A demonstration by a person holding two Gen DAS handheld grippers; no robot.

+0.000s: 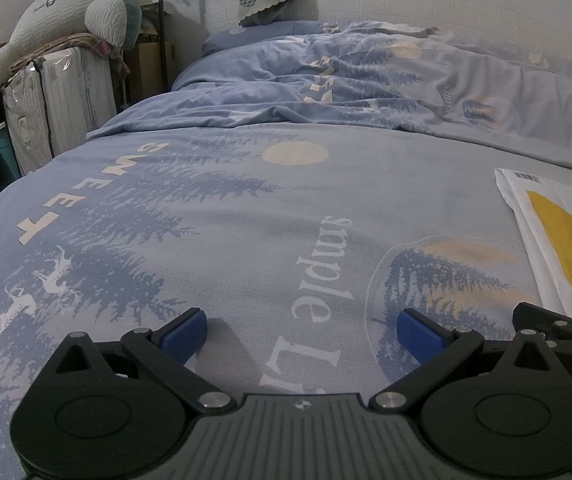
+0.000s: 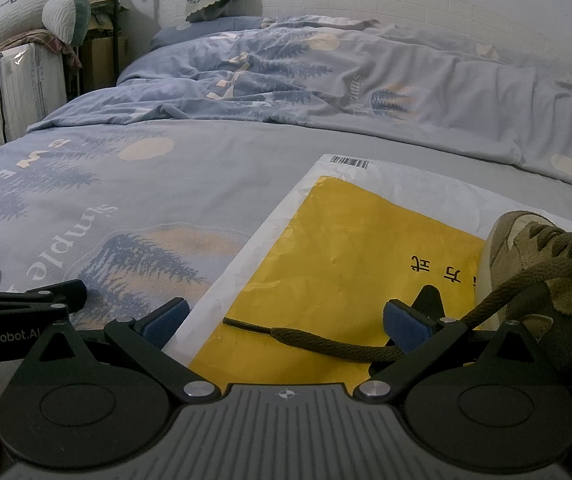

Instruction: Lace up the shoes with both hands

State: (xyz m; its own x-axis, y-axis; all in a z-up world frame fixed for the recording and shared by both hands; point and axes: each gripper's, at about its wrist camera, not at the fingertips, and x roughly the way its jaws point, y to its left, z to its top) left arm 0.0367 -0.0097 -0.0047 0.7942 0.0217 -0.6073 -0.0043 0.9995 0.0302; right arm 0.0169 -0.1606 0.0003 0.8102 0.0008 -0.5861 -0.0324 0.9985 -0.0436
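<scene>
Both grippers, left and right, spread wide, holding nothing. Shoe sits on yellow bag at right; lace trails loose between right jaws (tip near left pad). Risk: a shallow pinch slips off the aglet.

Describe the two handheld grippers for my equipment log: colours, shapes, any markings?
Both match. The left gripper and right gripper each have a ribbed grey body, two round black discs, black linkage arms with silver pivot pins, and blue pads on the fingertips. In the right wrist view, the left gripper's side reads "GenRobot.AI" in white. No cables or sleeves show.
</scene>
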